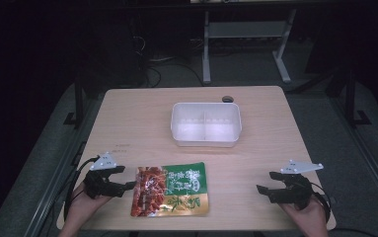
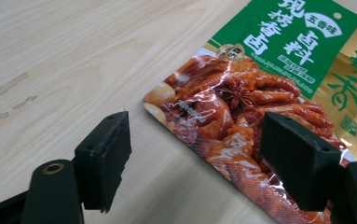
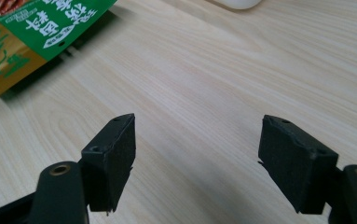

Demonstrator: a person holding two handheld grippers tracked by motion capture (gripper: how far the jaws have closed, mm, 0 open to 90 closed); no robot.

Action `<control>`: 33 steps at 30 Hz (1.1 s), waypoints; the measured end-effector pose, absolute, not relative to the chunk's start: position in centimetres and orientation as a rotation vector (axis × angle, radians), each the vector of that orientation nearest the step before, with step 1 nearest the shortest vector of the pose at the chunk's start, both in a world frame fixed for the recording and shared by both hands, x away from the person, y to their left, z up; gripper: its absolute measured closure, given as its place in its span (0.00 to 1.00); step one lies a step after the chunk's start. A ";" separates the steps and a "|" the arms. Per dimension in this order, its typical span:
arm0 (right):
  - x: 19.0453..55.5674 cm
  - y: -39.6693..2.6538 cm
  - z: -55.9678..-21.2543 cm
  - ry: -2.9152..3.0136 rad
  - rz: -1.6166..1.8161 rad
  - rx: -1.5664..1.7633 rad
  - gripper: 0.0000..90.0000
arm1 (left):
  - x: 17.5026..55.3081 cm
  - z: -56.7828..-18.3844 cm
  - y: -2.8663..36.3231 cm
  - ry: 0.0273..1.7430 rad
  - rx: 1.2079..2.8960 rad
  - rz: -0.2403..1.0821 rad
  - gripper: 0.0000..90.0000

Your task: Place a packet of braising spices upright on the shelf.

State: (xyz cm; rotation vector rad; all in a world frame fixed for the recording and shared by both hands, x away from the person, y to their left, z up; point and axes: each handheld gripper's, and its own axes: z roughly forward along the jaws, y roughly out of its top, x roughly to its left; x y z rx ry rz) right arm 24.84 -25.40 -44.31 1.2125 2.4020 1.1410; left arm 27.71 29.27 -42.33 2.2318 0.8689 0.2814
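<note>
A flat food packet (image 1: 171,189), red at its left and green and gold at its right, lies on the wooden table near the front edge. My left gripper (image 1: 123,178) is open at the packet's left edge; in the left gripper view its jaws straddle the red corner of the packet (image 2: 232,116) without closing on it. My right gripper (image 1: 268,182) stands open over bare wood at the front right, well apart from the packet (image 3: 31,28). A white two-compartment container (image 1: 205,123) sits empty at the table's middle back.
The table (image 1: 127,118) has a round cable hole (image 1: 227,99) behind the container. Dark floor, cables and a white desk frame (image 1: 206,49) lie beyond the far edge. Bare wood stretches between the packet and my right gripper.
</note>
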 end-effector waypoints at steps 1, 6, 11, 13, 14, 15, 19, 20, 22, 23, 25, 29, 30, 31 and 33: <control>24.9 -25.2 -44.3 2.407 1.141 1.209 0.30 | 27.7 -42.3 29.3 0.865 2.236 0.280 0.28; 24.8 -24.5 -44.1 2.419 1.159 1.190 0.30 | 27.4 -42.1 29.1 0.847 2.232 0.277 0.31; 24.6 -23.9 -44.0 2.424 1.157 1.176 0.31 | 27.1 -41.8 28.7 0.813 2.235 0.266 0.36; 24.6 -23.7 -44.0 2.430 1.164 1.175 0.31 | 27.1 -41.9 28.5 0.804 2.244 0.255 0.38; 24.7 -23.6 -43.9 2.435 1.166 1.174 0.31 | 27.1 -41.9 28.5 0.794 2.256 0.253 0.39; 24.7 -23.5 -43.9 2.439 1.166 1.169 0.31 | 27.0 -41.9 28.4 0.793 2.254 0.246 0.41; 24.7 -22.7 -43.8 2.452 1.191 1.154 0.30 | 27.0 -41.9 28.3 0.780 2.252 0.226 0.45; 24.8 -22.5 -43.7 2.455 1.194 1.150 0.30 | 27.0 -41.9 28.3 0.777 2.253 0.223 0.47; 24.8 -22.0 -43.6 2.464 1.203 1.134 0.30 | 26.9 -41.9 28.2 0.764 2.261 0.215 0.49; 24.8 -21.7 -43.5 2.469 1.205 1.127 0.30 | 26.8 -41.9 28.1 0.755 2.265 0.213 0.51; 24.8 -21.2 -43.5 2.483 1.204 1.118 0.30 | 26.7 -41.8 28.0 0.742 2.272 0.208 0.53; 25.0 -20.3 -43.5 2.508 1.207 1.102 0.30 | 26.6 -41.7 27.9 0.713 2.273 0.194 0.63; 25.1 -20.1 -43.5 2.513 1.203 1.095 0.30 | 26.5 -41.7 27.8 0.712 2.272 0.189 0.64; 25.1 -19.9 -43.5 2.521 1.200 1.093 0.30 | 26.5 -41.7 27.8 0.709 2.270 0.185 0.67; 25.3 -19.6 -43.5 2.532 1.193 1.087 0.30 | 26.5 -41.7 27.8 0.697 2.276 0.176 0.72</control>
